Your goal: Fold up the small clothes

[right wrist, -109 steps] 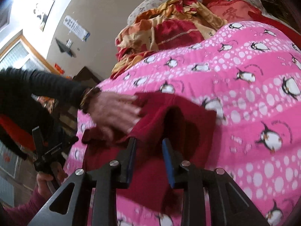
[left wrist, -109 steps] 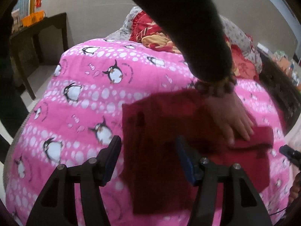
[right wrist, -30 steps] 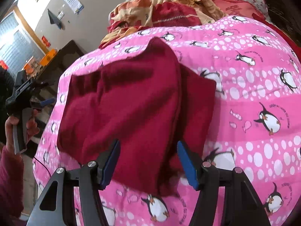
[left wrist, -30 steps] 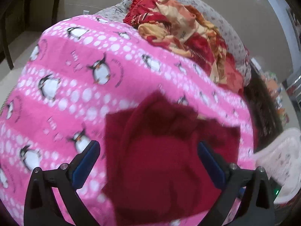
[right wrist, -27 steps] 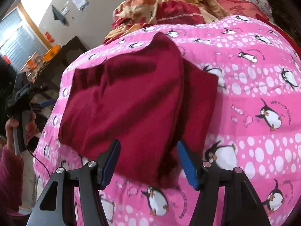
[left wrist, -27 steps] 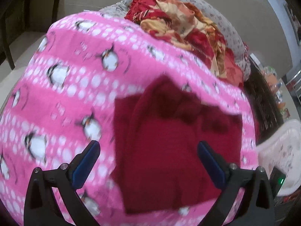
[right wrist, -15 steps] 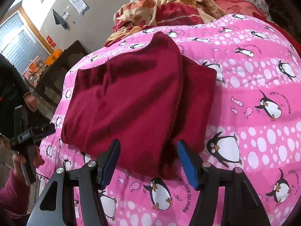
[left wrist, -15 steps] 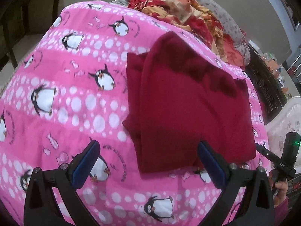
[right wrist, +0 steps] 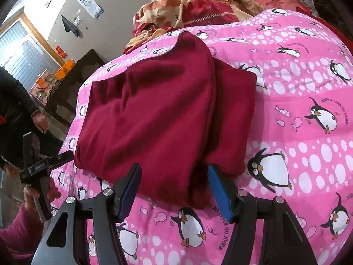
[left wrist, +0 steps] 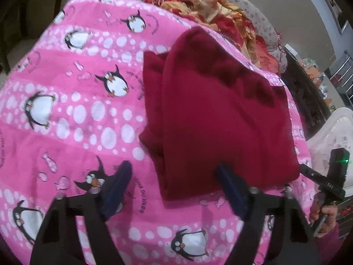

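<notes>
The garment (right wrist: pixel 158 119) lay just ahead of both grippers, long axis running away from the jaws. Right gripper (right wrist: pixel 174 190) was nearer; left gripper (left wrist: pixel 174 190) too gaped empty.

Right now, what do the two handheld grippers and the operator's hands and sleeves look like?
Both the left gripper and the right gripper have black triangular cut-out frames, silver bolts and blue finger pads. The left hand wears a pink sleeve. A green light glows on the right gripper's body.

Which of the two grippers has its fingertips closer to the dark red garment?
The right gripper: its open fingertips straddle the folded dark red garment's near edge.
</notes>
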Available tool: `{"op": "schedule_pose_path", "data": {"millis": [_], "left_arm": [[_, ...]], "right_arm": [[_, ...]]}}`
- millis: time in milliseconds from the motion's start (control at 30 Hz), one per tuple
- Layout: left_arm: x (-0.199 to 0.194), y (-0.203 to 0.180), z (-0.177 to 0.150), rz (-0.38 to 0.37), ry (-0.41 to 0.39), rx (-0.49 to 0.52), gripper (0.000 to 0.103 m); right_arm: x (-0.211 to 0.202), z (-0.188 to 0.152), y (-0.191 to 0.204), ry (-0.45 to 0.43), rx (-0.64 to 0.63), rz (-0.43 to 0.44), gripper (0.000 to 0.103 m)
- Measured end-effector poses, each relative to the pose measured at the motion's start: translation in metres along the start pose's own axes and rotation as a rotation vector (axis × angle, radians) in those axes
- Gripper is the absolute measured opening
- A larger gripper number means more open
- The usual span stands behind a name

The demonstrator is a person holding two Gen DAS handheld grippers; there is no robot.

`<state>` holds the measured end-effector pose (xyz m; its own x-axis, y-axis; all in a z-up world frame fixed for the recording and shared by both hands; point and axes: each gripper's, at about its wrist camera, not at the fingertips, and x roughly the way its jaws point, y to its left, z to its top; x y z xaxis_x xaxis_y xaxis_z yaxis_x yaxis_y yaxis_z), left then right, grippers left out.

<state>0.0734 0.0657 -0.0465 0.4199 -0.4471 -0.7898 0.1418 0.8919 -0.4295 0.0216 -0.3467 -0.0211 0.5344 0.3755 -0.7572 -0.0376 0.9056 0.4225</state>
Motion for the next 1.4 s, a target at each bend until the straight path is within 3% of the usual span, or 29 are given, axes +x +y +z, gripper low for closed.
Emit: {"op": "schedule_pose_path", "data": {"millis": [167, 300, 367, 400, 433, 467, 500, 633, 867, 1033, 1300, 1400], "left_arm": [[0.005, -0.008, -0.004, -0.017, 0.014, 0.052, 0.07], [0.011, -0.013, -0.005, -0.025, 0.028, 0.059, 0.07], [0.016, -0.016, -0.005, -0.032, 0.042, 0.063, 0.059], [0.018, -0.018, -0.005, -0.035, 0.056, 0.073, 0.043], [0.018, -0.02, -0.005, -0.02, 0.058, 0.083, 0.035], [0.017, -0.021, -0.005, -0.005, 0.049, 0.096, 0.03], [0.015, -0.022, -0.005, 0.001, 0.045, 0.102, 0.021], [-0.002, -0.021, -0.001, -0.009, 0.022, 0.104, 0.01], [-0.032, -0.033, -0.008, -0.014, -0.005, 0.188, 0.008], [-0.036, -0.025, -0.025, -0.009, 0.012, 0.224, 0.008], [-0.007, 0.0, -0.038, 0.006, 0.074, 0.152, 0.009], [-0.013, -0.006, -0.038, 0.028, 0.067, 0.162, 0.02]], "right_arm": [[0.002, -0.002, 0.001, 0.014, -0.006, 0.02, 0.066], [0.012, -0.001, 0.004, 0.032, -0.029, 0.015, 0.055], [0.017, 0.001, 0.003, 0.033, -0.031, 0.009, 0.043], [0.018, 0.002, 0.001, 0.029, -0.026, 0.006, 0.038], [0.018, 0.003, -0.001, 0.022, -0.015, 0.006, 0.023], [0.016, 0.004, -0.005, 0.013, 0.008, 0.019, 0.015], [0.012, 0.005, -0.008, 0.006, 0.035, 0.048, 0.014], [-0.011, 0.003, 0.0, -0.036, 0.024, 0.1, 0.01], [-0.04, -0.008, 0.012, -0.037, -0.014, 0.119, 0.007], [-0.047, -0.027, -0.013, -0.016, 0.052, 0.096, 0.007], [-0.021, -0.039, -0.044, 0.062, 0.139, 0.077, 0.007], [-0.03, -0.032, -0.044, 0.062, 0.161, 0.06, 0.01]]}}
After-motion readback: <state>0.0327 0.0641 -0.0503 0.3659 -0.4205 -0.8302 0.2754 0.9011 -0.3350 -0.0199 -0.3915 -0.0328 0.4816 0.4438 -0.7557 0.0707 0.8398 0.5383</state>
